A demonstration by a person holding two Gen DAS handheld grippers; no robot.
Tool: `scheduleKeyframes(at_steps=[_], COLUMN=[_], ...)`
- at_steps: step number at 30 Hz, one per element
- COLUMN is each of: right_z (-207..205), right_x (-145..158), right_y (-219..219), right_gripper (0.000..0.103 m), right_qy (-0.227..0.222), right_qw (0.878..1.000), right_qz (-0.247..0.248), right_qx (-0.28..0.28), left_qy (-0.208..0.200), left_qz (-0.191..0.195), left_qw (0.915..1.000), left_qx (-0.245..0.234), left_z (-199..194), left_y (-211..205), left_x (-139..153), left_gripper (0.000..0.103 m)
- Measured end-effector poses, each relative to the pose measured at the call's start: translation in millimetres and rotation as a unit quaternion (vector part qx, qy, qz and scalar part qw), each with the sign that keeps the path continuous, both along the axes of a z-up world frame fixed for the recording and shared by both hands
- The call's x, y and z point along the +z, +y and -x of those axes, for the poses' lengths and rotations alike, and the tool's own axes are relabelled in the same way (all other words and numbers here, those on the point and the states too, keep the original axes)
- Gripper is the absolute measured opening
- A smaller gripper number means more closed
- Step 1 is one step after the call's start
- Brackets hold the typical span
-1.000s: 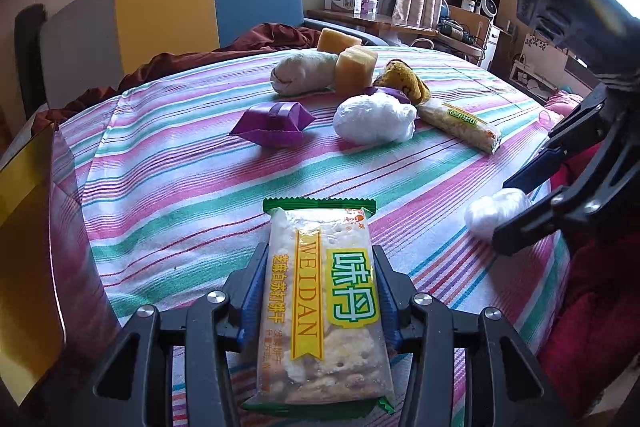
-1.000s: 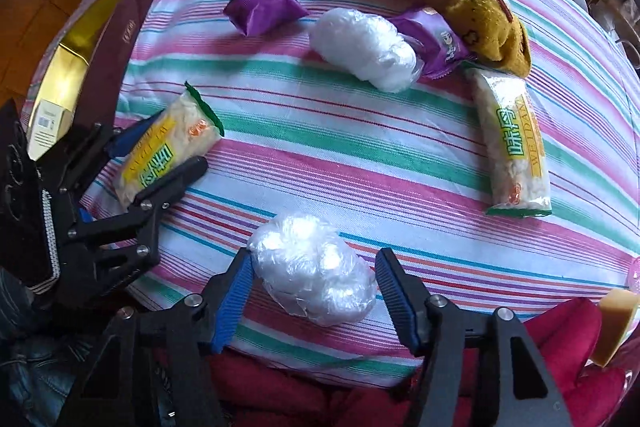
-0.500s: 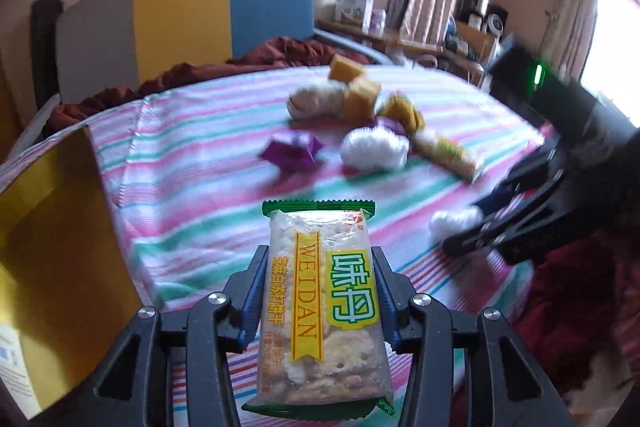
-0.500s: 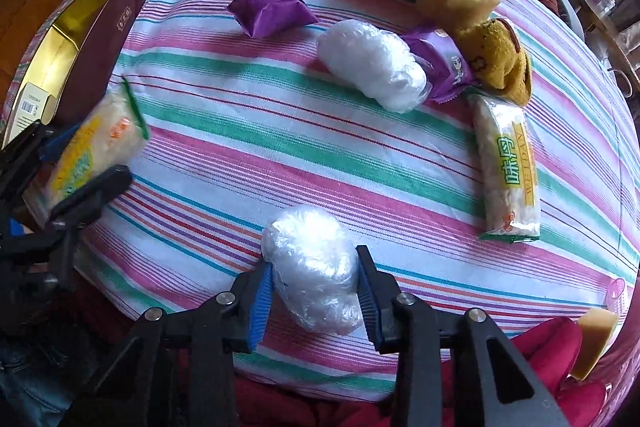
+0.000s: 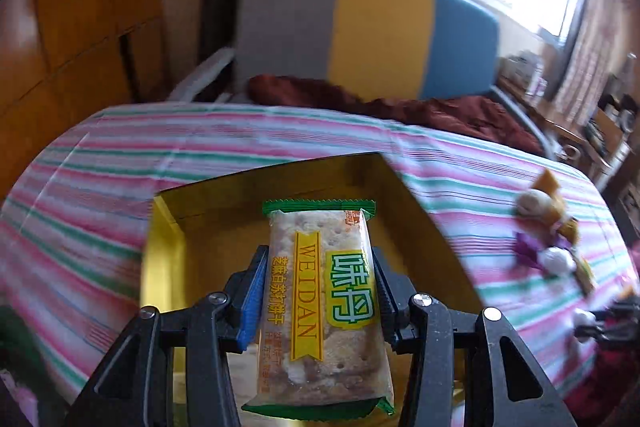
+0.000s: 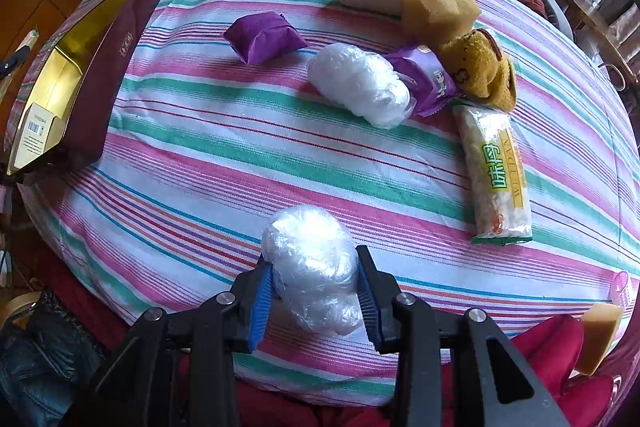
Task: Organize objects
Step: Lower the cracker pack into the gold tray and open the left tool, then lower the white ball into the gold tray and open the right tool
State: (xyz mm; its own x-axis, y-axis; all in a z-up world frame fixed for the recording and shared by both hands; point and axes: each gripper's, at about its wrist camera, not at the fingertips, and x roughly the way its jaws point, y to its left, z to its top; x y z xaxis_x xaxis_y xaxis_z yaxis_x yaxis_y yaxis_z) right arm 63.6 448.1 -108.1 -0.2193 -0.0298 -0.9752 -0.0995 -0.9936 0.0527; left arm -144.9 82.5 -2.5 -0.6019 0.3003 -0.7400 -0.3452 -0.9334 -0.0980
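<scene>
The left gripper (image 5: pixel 320 291) pinches a cracker pack (image 5: pixel 320 307) by its long sides, so the pack sticks out in front like a flat board. It hangs over the gold box (image 5: pixel 208 211), which sits open on the striped cloth (image 5: pixel 100 163). The pack is up in the air, not in the box yet. I think it is held this way so it can drop in flat when the jaws let go.

The right gripper (image 6: pixel 316 287) has squeezed shut on a white plastic ball (image 6: pixel 312 267) at 6 o'clock on the cloth. The ball is soft, so the pads sink in a bit. It looks ready to go to the box next, which lies far off at 9 o'clock in this view.

The rest waits in a pile at 1 o'clock: a purple pack (image 6: pixel 262 37), another plastic ball (image 6: pixel 360 83), sponges (image 6: pixel 440 9), a brown plush toy (image 6: pixel 480 67) and a second cracker pack (image 6: pixel 496 175) at 3 o'clock.
</scene>
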Motion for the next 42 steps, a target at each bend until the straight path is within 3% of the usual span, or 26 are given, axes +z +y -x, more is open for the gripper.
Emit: scheduleKeyframes(at_steps=[7, 12, 18, 28, 31, 38, 42], right_z=[-6.2, -9.7, -14.6, -26.3, 13.5, 84.7, 122.6], right_x=[0.1, -1.8, -3.5, 2.6, 23.9, 67.6, 77.3], right_y=[4.7, 7.2, 10.5, 24.5, 23.7, -85.3, -149.3], right_gripper=[0.038, 0.038, 0.038, 0.038, 0.038, 0.038, 0.038], right_qy=[0.007, 0.005, 0.003, 0.024, 0.049, 0.122, 0.137], right_qw=[1.000, 1.000, 1.000, 0.998, 0.997, 0.988, 0.979], right_qz=[0.003, 0.004, 0.002, 0.007, 0.029, 0.084, 0.114], right_qx=[-0.010, -0.012, -0.015, -0.049, -0.053, 0.045, 0.102], left_qy=[-0.090, -0.110, -0.089, -0.011, 0.010, 0.019, 0.018], left_qz=[-0.004, 0.000, 0.010, 0.002, -0.002, -0.008, -0.008], left_qw=[0.9938, 0.9902, 0.9917, 0.9898, 0.9891, 0.9863, 0.9856], left_qx=[0.066, 0.087, 0.092, 0.142, 0.147, 0.164, 0.168], left_z=[51.9, 56.8, 51.9, 11.6, -11.2, -49.4, -66.1], left_y=[-53.1, -58.7, -61.3, -85.6, -94.8, -116.4, -121.4], left_x=[-44.8, -63.5, -66.6, -34.2, -25.5, -20.7, -23.5], left_gripper=[0.048, 0.049, 0.064, 0.061, 0.063, 0.064, 0.064])
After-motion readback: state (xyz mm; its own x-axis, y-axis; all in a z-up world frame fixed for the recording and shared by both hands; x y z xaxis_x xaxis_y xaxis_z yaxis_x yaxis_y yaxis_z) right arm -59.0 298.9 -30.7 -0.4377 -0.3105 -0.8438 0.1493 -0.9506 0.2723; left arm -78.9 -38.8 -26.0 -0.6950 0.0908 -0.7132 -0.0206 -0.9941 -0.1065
